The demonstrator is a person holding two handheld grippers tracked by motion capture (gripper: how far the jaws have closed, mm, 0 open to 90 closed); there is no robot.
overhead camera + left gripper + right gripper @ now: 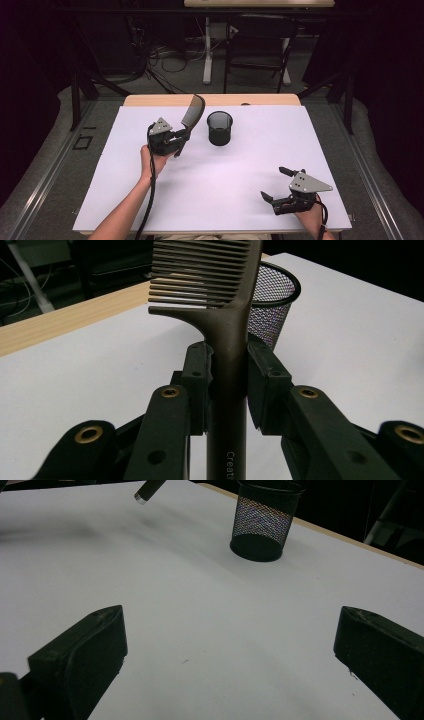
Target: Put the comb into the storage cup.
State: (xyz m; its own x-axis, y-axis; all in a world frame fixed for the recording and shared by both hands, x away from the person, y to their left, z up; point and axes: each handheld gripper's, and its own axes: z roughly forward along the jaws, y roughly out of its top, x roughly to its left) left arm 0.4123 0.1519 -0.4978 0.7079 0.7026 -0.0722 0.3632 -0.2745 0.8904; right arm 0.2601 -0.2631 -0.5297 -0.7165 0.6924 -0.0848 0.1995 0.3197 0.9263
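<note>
- The right tool is held low over the near right part of the white counter, jaws spread wide and empty.
- The left tool is clamped on the handle of a dark comb, teeth raised above the counter.
- A black mesh cup is set upright just beside the comb, farther back.

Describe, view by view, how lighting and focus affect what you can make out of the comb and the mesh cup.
High view: comb and mesh cup sharp on the bright white sheet, surroundings dark. Left gripper view: comb crisp, cup behind softer. Right gripper view: near jaws blurred, cup shimmering with colour.
</note>
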